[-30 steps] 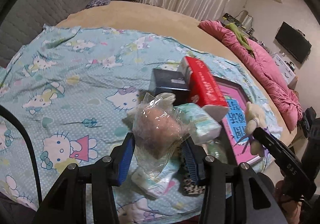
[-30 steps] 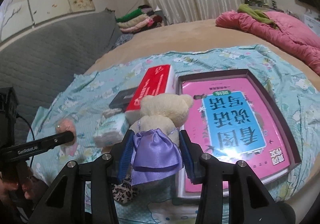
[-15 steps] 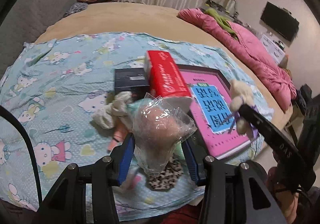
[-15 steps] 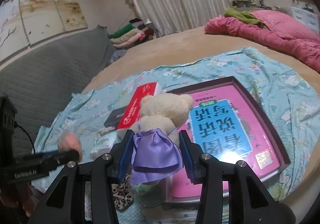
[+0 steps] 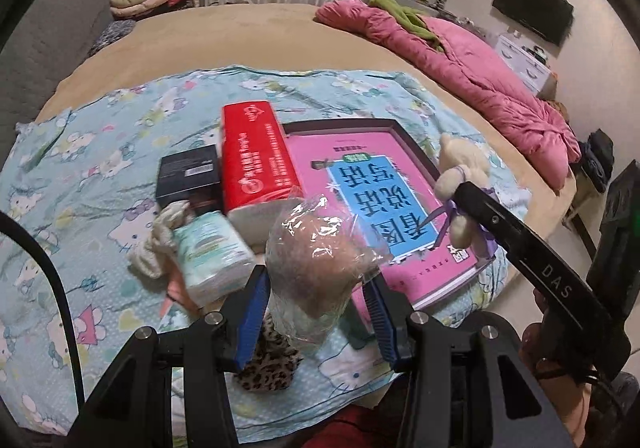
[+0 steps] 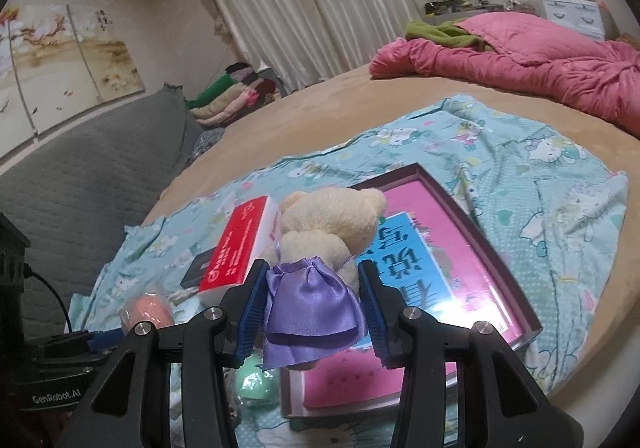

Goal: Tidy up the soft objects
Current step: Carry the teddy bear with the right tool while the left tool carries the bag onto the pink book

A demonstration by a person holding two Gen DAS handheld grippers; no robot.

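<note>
The crinkled clear plastic bag (image 5: 320, 260) blurs its peach-coloured soft contents. The leopard-print fabric piece (image 5: 268, 364) lies half hidden beneath the black left gripper (image 5: 316, 320).

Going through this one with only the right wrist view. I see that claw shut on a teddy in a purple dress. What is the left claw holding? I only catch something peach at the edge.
Observer: The left claw is shut on a peach soft ball wrapped in a crinkled clear bag.
Operator: Anything lying under it?
Observer: A leopard-print fabric piece lies on the sheet, just below the claw's pads.
Operator: Other soft items on the sheet that I can't make out?
Observer: A cream knitted cloth lies against a small pale-green tissue pack, in front of the black box.
</note>
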